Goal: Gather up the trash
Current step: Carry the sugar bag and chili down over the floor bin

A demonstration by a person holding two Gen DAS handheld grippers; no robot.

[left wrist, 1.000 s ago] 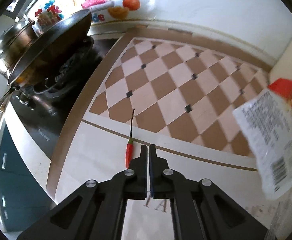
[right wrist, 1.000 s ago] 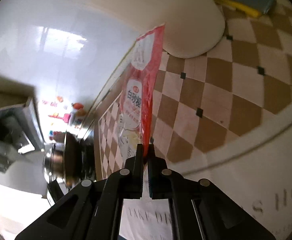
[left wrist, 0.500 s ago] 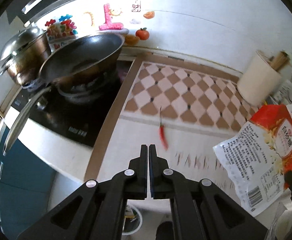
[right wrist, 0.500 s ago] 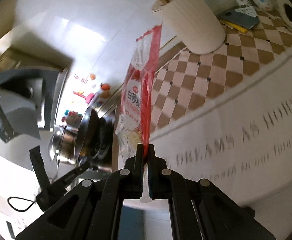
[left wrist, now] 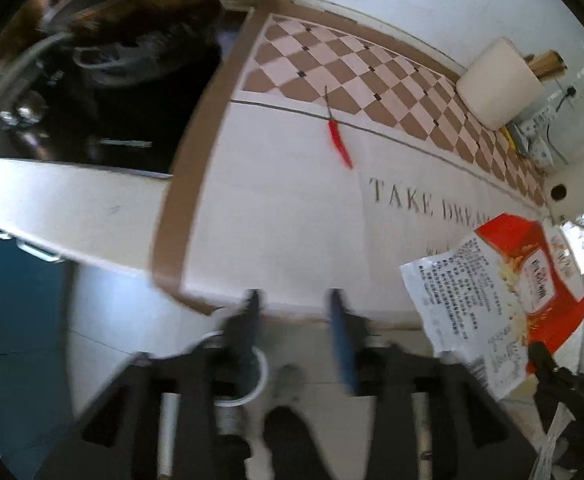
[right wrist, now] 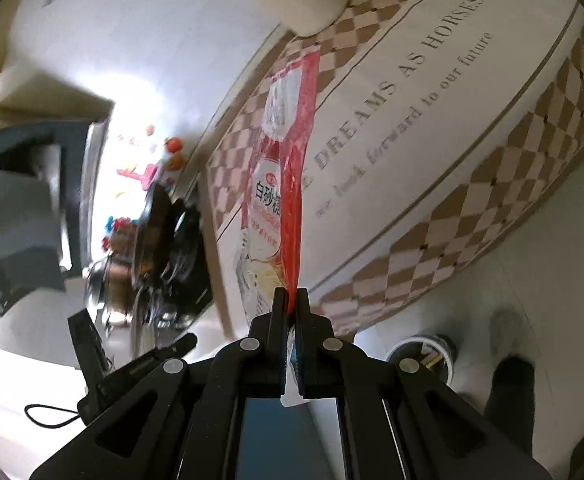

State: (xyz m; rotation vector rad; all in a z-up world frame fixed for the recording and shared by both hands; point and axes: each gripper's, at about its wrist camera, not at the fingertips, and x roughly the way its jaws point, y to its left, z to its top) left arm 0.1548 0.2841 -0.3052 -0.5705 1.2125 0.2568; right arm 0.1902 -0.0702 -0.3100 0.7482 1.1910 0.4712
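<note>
My right gripper (right wrist: 290, 304) is shut on the lower edge of a red and white plastic food bag (right wrist: 282, 184), held edge-on out past the counter's front. The bag also shows at the right of the left wrist view (left wrist: 503, 296), with the right gripper's tip at its lower corner. My left gripper (left wrist: 293, 300) is open and empty, off the counter's front edge and above the floor. A red chilli (left wrist: 339, 142) lies on the printed counter mat (left wrist: 292, 216). A white round bin (left wrist: 248, 380) stands on the floor below the left gripper; it also shows in the right wrist view (right wrist: 423, 354).
A black hob with a wok (left wrist: 132, 60) takes the counter's left part. A white utensil holder (left wrist: 499, 84) and small items stand at the back right. Blue cabinet fronts (left wrist: 8, 320) are below the counter. A person's dark shoe (left wrist: 288, 436) is on the floor.
Both grippers have drawn back from the counter to past its front edge. My left gripper has opened. The bag has come along in the right gripper, and the floor bin has come into view.
</note>
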